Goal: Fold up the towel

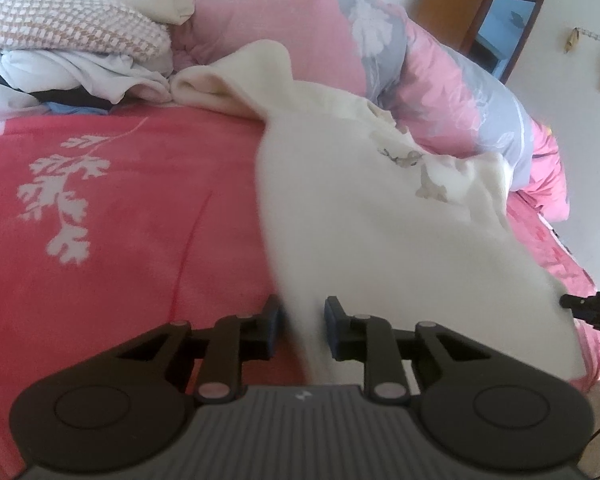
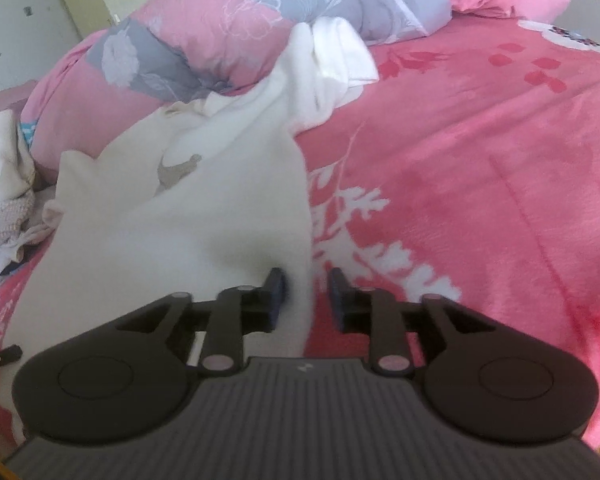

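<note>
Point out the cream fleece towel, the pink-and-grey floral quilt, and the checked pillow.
Cream fleece towel (image 1: 380,240), left wrist view: its flat middle.
Pink-and-grey floral quilt (image 2: 204,40), right wrist view: its bunched pink top.
Pink-and-white checked pillow (image 1: 68,20), left wrist view: its upper face.

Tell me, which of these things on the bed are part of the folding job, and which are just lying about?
Part of the job:
white towel
left hand-held gripper
right hand-held gripper

Just lying about:
pink and grey quilt
checked pillow
heap of clothes
</note>
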The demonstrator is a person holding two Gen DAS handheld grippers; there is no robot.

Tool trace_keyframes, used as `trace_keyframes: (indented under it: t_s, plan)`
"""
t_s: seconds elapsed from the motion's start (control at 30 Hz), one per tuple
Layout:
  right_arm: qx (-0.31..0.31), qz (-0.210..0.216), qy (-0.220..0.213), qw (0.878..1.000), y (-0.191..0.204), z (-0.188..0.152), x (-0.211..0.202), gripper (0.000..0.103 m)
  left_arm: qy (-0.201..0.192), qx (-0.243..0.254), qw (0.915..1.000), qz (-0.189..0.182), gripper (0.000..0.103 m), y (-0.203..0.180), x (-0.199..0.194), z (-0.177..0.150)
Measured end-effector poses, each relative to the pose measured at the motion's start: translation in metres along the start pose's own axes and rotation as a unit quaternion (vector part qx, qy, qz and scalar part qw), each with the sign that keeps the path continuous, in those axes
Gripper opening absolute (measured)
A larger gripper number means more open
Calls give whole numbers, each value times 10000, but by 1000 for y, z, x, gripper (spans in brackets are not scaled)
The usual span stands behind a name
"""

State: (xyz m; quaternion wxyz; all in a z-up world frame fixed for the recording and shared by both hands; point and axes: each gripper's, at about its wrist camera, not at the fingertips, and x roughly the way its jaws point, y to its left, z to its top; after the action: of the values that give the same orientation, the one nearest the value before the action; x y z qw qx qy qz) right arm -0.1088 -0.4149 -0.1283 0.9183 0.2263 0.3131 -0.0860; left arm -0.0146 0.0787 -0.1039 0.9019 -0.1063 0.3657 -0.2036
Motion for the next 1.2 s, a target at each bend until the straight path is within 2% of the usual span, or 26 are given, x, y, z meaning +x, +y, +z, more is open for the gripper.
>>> trace_keyframes:
  t_s: [0.1,0.17,0.27,0.33,0.4,0.5,0.67,0.7,0.77,0.8,0.83,0.9,1.0,1.07,1.13,1.2]
  plan:
    - [207,-6,-145,9997,-5,6,-12,35,-2,-5,10000,-40,28,1,0,-1]
    - [459,95,-205,9987,-11,13,-16,41,-3,-16,10000,-58,28,1,0,-1]
    - [556,302,-13,9980,-13,38,11,47,0,-49,10000,-66,29,3,1,-1]
    - [610,442,125,9971,-13,55,31,59,3,-54,10000,-55,30,3,2,-1]
    - [664,582,264,9957,-13,72,50,66,8,-33,10000,-39,30,2,3,-1]
    - [744,792,471,9930,-14,98,79,67,25,1,10000,-36,30,3,5,0]
    - [455,665,740,9940,-11,135,153,66,42,29,10000,-61,32,4,11,2]
    - [401,685,763,9939,-10,138,164,65,37,36,10000,-65,32,4,12,2]
    - [240,731,767,9941,-7,142,181,53,18,60,10000,-71,33,4,14,3]
    - [56,675,743,9949,-3,144,185,26,4,79,9999,-75,33,4,15,4]
    - [-79,661,733,9951,0,146,186,13,-10,98,9999,-79,34,4,16,4]
    - [-119,863,437,9952,2,154,179,11,-27,145,9998,-93,34,3,18,5]
    - [-103,963,-333,9947,-2,170,157,10,-35,184,9997,-126,37,3,20,6]
    - [-64,944,-383,9948,-7,175,160,10,-51,211,9997,-133,38,2,21,6]
    - [-287,644,-248,9972,-6,171,174,10,-67,234,9996,-116,40,1,21,6]
    - [-421,264,116,9987,-6,161,195,14,-77,259,9996,-102,40,0,22,6]
